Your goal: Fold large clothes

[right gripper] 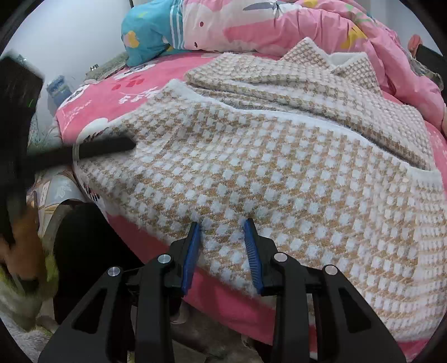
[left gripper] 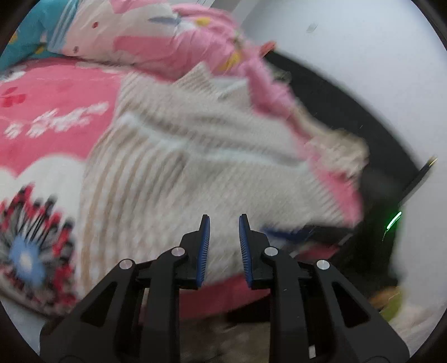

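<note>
A large beige-and-white checked knit sweater (right gripper: 279, 181) lies spread on the bed, with one part folded over at its far side. My right gripper (right gripper: 222, 224) is at the near hem, shut on it with the knit filling the gap between the blue pads. In the blurred left wrist view the same sweater (left gripper: 195, 156) lies ahead. My left gripper (left gripper: 224, 223) hovers over its near edge, open with nothing pinched. One of the left gripper's fingers (right gripper: 111, 146) shows as a dark blur above the sweater's left edge.
A pink printed bedspread (right gripper: 111, 92) covers the bed. A pink quilt (right gripper: 279, 25) and a teal pillow (right gripper: 145, 36) are piled along the far side. The bed's near edge (right gripper: 223, 301) drops to the floor. A dark blurred mass (right gripper: 16, 139) fills the left.
</note>
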